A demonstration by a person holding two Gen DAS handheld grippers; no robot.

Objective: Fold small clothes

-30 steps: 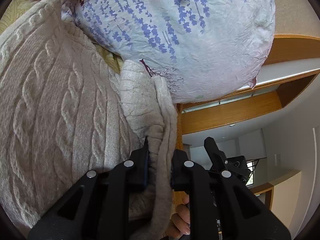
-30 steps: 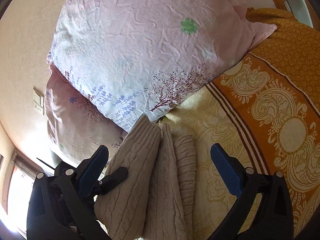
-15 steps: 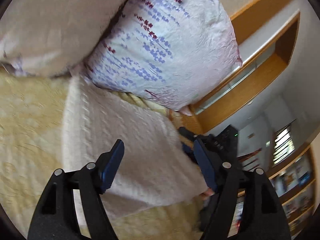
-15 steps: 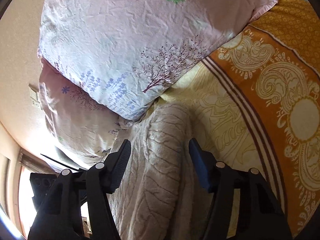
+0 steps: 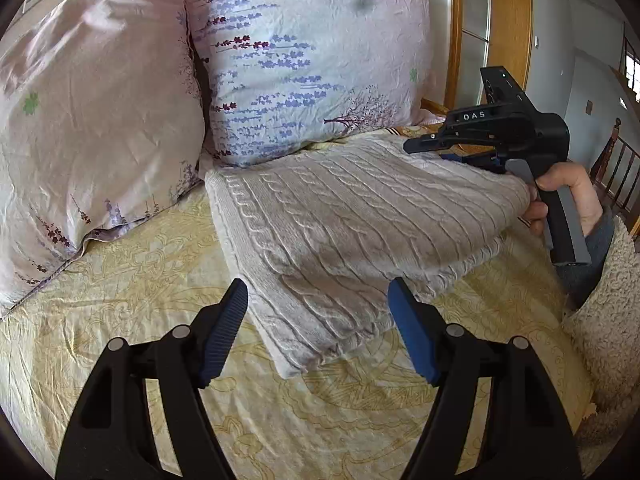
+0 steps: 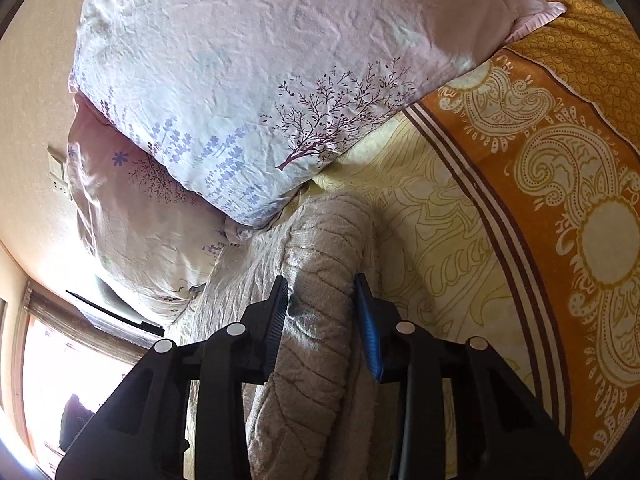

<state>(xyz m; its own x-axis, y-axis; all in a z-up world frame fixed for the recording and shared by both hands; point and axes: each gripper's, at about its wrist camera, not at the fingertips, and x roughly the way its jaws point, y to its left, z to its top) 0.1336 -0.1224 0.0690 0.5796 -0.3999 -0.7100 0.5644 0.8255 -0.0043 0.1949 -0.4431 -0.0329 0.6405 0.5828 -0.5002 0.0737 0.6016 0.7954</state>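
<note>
A beige cable-knit sweater (image 5: 340,220) lies folded in a thick rectangle on the yellow bedspread (image 5: 120,300), its far edge against the pillows. My left gripper (image 5: 317,286) hovers open over the sweater's near corner and holds nothing. My right gripper (image 6: 322,284) is at the sweater's right edge. Its jaws are closing on the rolled fold of the sweater (image 6: 320,260), which fills the gap between the pads. In the left wrist view a person's hand (image 5: 560,192) holds that right gripper by its handle.
Two floral pillows (image 5: 312,52) (image 5: 92,112) lean at the head of the bed behind the sweater. An orange patterned border (image 6: 560,160) runs along the bedspread's right side. A wooden frame (image 5: 508,20) and stair railings (image 5: 612,168) stand beyond the bed.
My left gripper let go of the sweater's edge, opened, rolled upright and drew back. The right jaws narrowed from wide open onto the sweater's fold.
</note>
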